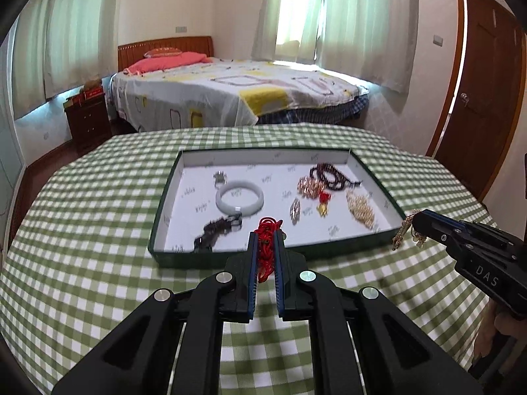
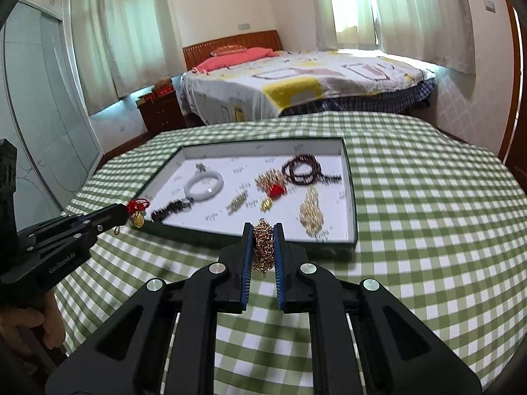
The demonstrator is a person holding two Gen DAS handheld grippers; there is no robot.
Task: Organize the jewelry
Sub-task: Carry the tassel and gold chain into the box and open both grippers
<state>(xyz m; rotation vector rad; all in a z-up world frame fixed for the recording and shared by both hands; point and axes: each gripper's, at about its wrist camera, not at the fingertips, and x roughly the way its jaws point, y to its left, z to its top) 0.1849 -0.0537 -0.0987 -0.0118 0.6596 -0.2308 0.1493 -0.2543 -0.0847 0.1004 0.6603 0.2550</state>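
Observation:
A shallow green tray (image 1: pixel 158 233) with a white floor sits on the checked table; it also shows in the right wrist view (image 2: pixel 354 197). In it lie a white bangle (image 1: pixel 239 197), a dark bead bracelet (image 1: pixel 214 228), a dark red bead necklace (image 1: pixel 332 174), gold pieces (image 1: pixel 360 210) and a red charm (image 1: pixel 324 197). My left gripper (image 1: pixel 266 238) is shut on a red cord necklace (image 1: pixel 268 247) above the tray's near edge. My right gripper (image 2: pixel 263 230) is shut on a gold chain (image 2: pixel 263 247) near the tray's near right edge.
The table has a green and white checked cloth (image 1: pixel 98 263). Behind it stand a bed (image 1: pixel 230 92), a dark nightstand (image 1: pixel 89 121) and a brown door (image 1: pixel 484 98). My right gripper shows at the right of the left wrist view (image 1: pixel 415 227).

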